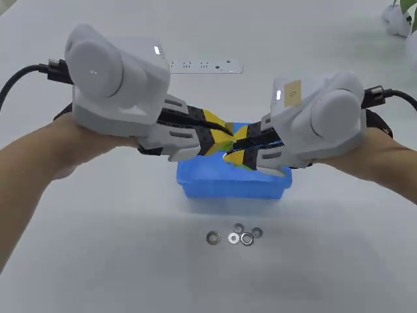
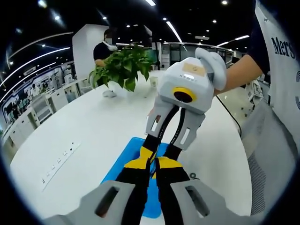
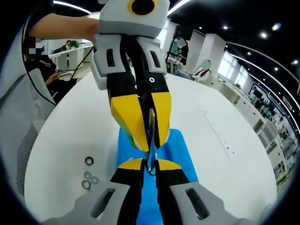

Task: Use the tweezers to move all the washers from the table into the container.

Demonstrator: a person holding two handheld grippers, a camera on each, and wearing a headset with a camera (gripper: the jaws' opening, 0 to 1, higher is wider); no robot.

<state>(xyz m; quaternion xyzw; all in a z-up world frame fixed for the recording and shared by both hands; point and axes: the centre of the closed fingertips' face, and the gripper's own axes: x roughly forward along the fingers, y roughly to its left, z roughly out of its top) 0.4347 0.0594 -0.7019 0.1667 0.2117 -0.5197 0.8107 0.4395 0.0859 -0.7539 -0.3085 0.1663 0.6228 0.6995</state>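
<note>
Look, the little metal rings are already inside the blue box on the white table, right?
Not quite. The washers are not inside the blue container. They lie on the white table, just in front of the container. The head view shows this.

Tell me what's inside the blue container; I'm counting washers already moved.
The left claw and right claw meet over the blue container, gripping the tweezers, and cover most of its inside. The blue strips showing beside them look bare. Several washers lie on the table.
</note>
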